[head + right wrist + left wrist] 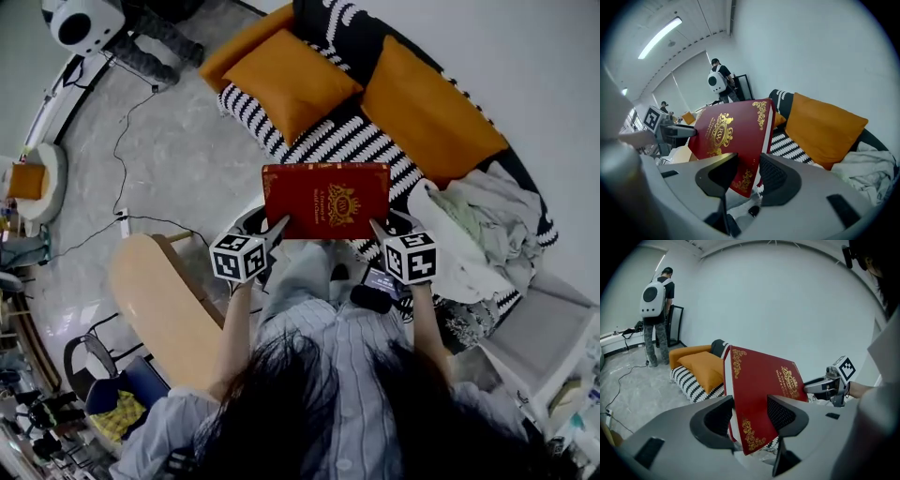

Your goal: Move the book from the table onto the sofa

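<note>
A red hardback book [325,199] with gold ornament hangs in the air above the striped seat of the sofa [328,141]. My left gripper [279,227] is shut on its near left corner and my right gripper [379,228] on its near right corner. In the left gripper view the book [761,385] stands between the two dark pads [780,412], with the other gripper at its far edge. In the right gripper view the same book [731,133] is pinched at its lower corner.
Two orange cushions [291,80] [427,112] lean on the sofa back. A heap of pale cloth [478,230] lies on the sofa's right end. A tan round table [159,300] stands at my left. A person with a white backpack [655,310] stands far off.
</note>
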### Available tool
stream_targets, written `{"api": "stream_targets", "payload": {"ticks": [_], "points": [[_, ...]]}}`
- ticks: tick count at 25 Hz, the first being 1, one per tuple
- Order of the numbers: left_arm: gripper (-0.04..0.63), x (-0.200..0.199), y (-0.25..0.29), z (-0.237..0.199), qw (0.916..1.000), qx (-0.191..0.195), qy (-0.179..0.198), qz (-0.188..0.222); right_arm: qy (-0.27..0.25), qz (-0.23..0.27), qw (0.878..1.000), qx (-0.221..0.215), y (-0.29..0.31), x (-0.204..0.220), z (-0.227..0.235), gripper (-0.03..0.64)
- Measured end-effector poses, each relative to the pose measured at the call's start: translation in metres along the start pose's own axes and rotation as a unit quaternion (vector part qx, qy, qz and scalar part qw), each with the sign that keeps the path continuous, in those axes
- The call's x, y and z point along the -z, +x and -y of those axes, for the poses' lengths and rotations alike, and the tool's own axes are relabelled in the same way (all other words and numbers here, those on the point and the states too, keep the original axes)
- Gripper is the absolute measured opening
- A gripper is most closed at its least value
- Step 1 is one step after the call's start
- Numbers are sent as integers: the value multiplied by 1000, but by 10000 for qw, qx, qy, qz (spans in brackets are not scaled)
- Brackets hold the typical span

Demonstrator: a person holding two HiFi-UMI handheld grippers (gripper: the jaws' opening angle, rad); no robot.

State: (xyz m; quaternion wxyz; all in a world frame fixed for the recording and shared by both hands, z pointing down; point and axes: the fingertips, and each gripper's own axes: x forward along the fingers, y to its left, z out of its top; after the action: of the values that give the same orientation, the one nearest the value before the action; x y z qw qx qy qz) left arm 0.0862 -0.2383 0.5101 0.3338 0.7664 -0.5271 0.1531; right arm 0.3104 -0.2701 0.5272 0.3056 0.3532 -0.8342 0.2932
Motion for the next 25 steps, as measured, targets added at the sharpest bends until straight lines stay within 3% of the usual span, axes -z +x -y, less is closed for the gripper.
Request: {"api": "stream_targets", "payload": {"ticks": [13, 25], "points": [[221, -41, 124, -54, 9943, 740, 37, -769, 750, -546, 9945, 481, 78, -29, 69, 153], [204, -34, 238, -110, 9793, 1197, 80, -1630, 1185, -1106, 9837, 780, 174, -30, 136, 153]]}}
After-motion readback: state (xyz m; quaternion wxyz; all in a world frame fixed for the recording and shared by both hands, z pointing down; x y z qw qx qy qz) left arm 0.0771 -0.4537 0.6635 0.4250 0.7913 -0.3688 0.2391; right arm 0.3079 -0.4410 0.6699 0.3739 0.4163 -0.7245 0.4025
